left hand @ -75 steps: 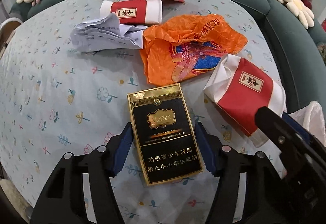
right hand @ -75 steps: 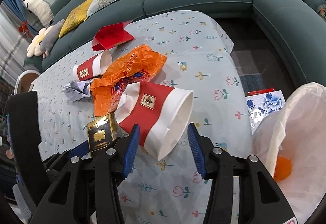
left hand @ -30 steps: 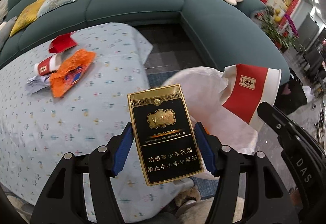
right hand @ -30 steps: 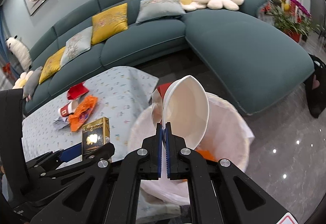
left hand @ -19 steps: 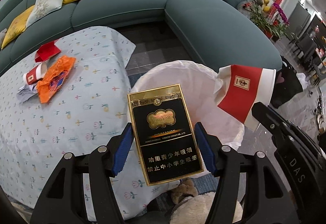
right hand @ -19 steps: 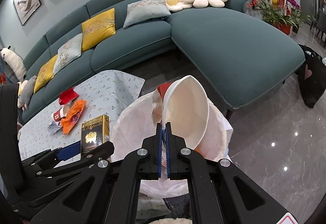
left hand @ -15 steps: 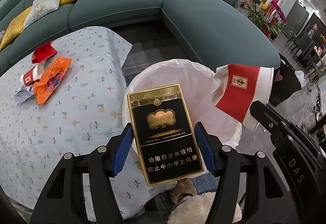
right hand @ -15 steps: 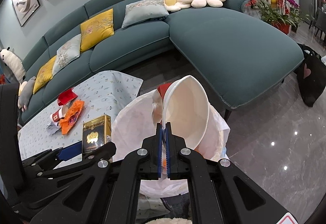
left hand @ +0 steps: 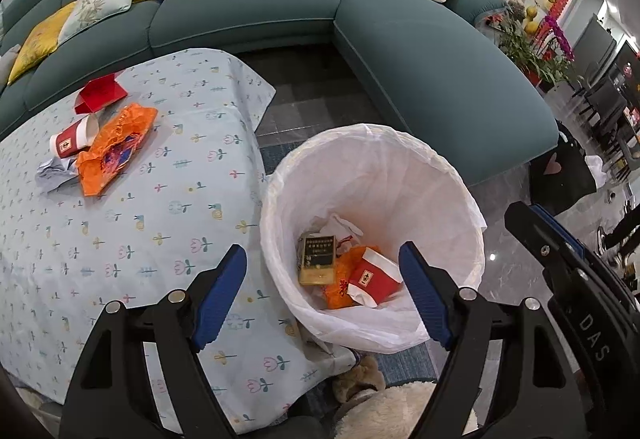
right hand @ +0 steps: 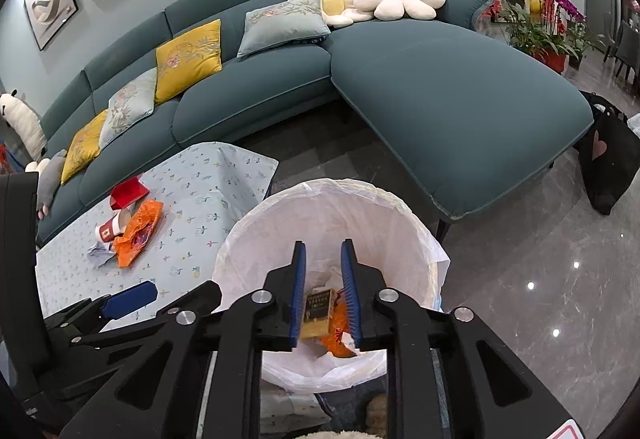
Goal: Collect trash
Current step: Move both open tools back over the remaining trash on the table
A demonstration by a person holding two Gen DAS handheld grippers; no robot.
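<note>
- Now the black-and-gold box and red-and-white cup lie inside the lined bin.
- Left gripper: fingers opening wide, empty.
- Right gripper: fingers parting, narrow gap, empty.
- Clear the rim before returning to the counter for remaining litter.

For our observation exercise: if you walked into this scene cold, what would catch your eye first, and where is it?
First, the white-lined bin on the floor beside the table, with a black-and-gold box and a red cup lying in it. Both grippers hover over it with nothing between their jaws, the left gripper and the right gripper both opening. More litter sits farther back on the table: an orange wrapper and another cup.
</note>
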